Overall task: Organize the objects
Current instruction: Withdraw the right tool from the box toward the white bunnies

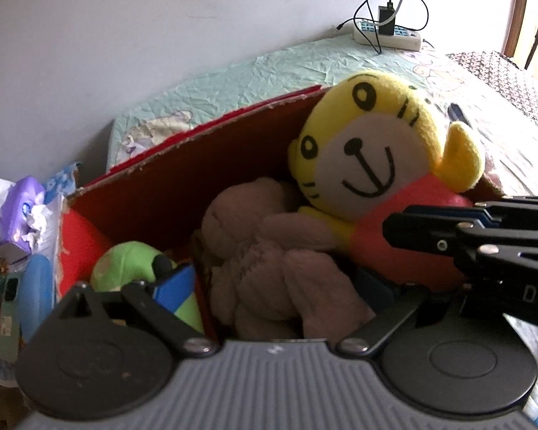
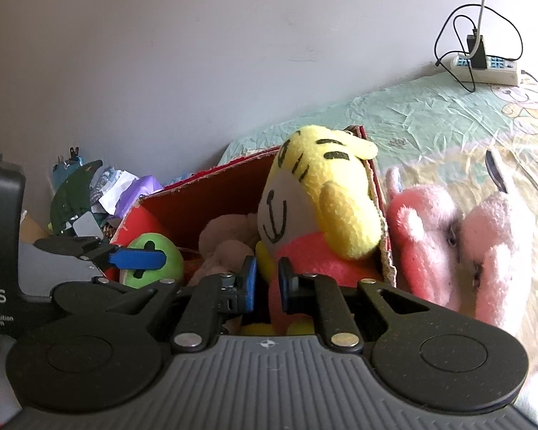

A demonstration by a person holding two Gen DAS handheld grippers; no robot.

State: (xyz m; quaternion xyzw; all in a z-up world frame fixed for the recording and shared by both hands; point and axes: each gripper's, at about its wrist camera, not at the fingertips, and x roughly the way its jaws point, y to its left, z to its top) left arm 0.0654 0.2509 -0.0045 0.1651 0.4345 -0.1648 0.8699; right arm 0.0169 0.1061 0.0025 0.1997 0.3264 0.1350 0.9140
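A yellow tiger plush [image 1: 362, 143] with a red body leans in the far right corner of a red cardboard box [image 1: 183, 175]. My right gripper [image 2: 268, 283] is shut on that plush's red body [image 2: 305, 254]; in the left wrist view it comes in from the right [image 1: 394, 227]. Beside the tiger in the box lie a brown plush [image 1: 269, 251] and a green plush [image 1: 129, 265]. My left gripper [image 1: 276, 286] stands wide open over the box and holds nothing; its blue pad [image 2: 136, 258] shows in front of the green plush [image 2: 154, 261].
Pink plush toys [image 2: 459, 243] lie on the bed sheet [image 2: 412, 114] just right of the box. A power strip [image 2: 484, 68] with a charger and cables sits at the far end by the wall. Crumpled paper and a purple item [image 1: 18, 208] are piled left of the box.
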